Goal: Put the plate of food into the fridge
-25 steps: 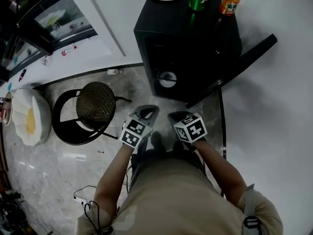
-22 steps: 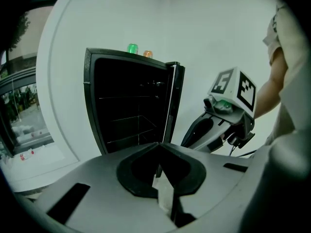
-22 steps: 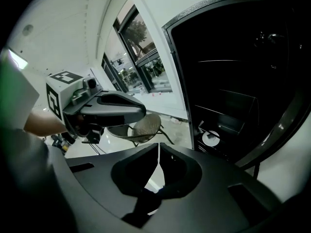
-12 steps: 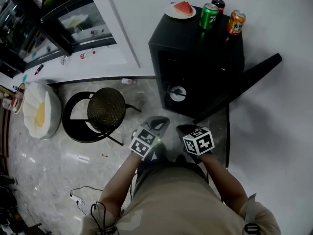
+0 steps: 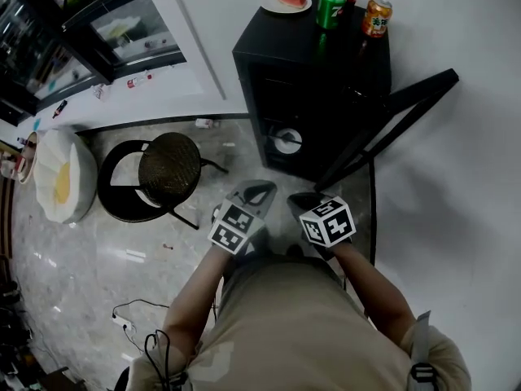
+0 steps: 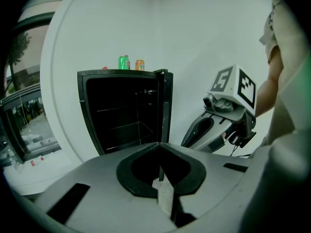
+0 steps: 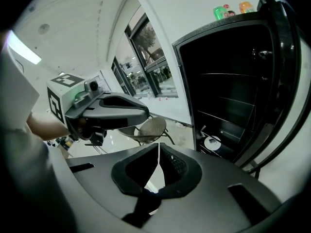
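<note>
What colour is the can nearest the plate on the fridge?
Green; the can shows best in the head view.

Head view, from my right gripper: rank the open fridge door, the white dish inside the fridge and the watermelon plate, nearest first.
1. fridge door: open, its lower corner just ahead of the right gripper.
2. white dish: low inside the fridge, ahead and left.
3. watermelon plate: on the fridge top, far left corner.

Glossy black fridge (image 5: 313, 51), polished stone floor (image 5: 77, 259)
</note>
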`<state>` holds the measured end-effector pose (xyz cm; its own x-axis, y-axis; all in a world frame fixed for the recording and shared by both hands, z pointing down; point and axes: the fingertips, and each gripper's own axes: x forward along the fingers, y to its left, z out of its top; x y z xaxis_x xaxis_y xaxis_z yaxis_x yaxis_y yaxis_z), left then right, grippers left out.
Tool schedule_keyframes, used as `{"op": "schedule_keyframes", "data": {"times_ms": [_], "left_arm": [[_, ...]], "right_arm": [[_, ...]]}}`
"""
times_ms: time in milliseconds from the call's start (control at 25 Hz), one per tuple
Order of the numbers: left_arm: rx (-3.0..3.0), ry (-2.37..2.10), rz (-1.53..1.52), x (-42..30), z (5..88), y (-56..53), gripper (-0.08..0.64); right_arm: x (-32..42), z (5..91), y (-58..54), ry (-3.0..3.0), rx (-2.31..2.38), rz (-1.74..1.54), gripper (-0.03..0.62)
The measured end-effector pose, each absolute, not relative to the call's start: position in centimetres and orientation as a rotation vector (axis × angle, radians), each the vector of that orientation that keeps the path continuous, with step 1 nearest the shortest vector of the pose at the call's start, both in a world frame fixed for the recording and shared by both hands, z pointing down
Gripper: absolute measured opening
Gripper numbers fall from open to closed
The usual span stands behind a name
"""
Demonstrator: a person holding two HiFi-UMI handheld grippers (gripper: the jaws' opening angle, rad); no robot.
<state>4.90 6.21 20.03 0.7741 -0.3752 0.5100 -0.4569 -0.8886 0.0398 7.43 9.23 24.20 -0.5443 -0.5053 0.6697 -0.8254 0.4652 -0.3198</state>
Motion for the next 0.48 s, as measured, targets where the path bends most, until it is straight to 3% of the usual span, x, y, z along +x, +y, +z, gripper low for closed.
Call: {"op": "schedule_keyframes", "data": {"times_ms": [480], "left_arm": [[2.787,-0.723,0.804,5.1,19.7,8.7,0.011]], "right_arm": [[8.0,23.6,11.4,-2.277,1.074,0.874,0.026]]}}
